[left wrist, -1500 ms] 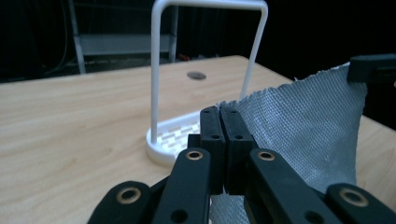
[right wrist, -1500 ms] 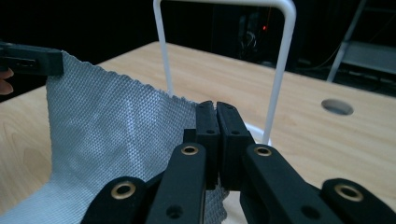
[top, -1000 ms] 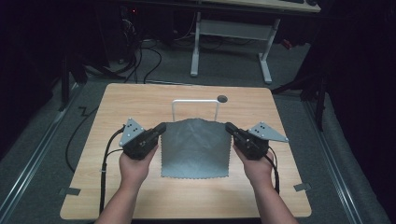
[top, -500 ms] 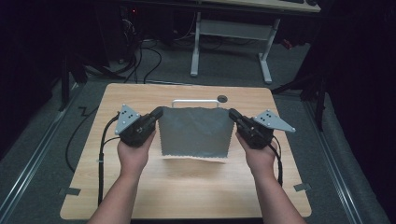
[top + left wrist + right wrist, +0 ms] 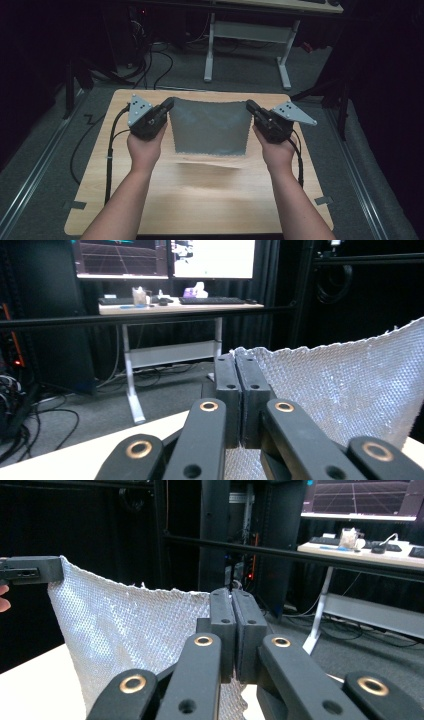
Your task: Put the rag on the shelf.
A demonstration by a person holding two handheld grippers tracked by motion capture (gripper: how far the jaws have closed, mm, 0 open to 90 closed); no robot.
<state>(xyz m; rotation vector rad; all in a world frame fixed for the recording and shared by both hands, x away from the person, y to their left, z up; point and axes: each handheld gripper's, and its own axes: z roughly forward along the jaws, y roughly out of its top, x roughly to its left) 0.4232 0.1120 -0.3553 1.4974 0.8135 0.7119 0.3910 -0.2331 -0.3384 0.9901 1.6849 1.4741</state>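
I've got L gripper (image 5: 166, 106) & R gripper (image 5: 251, 108) jaws clamped on grey cloth (image 5: 210, 125) top corners, 10 & 2 o'clock, hanging over worktop (image 5: 200, 200)

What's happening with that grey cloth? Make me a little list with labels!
thing held: grey cloth, with a bumpy weave
left gripper: shut on one top corner
right gripper: shut on the other top corner
cloth state: lifted, hanging between the grippers, top edge sagging
bottom edge: above the wooden table, casting a shadow there

left hand-held gripper (image 5: 169, 104): jaws closed, raised | right hand-held gripper (image 5: 250, 106): jaws closed, raised | forearms extended forward
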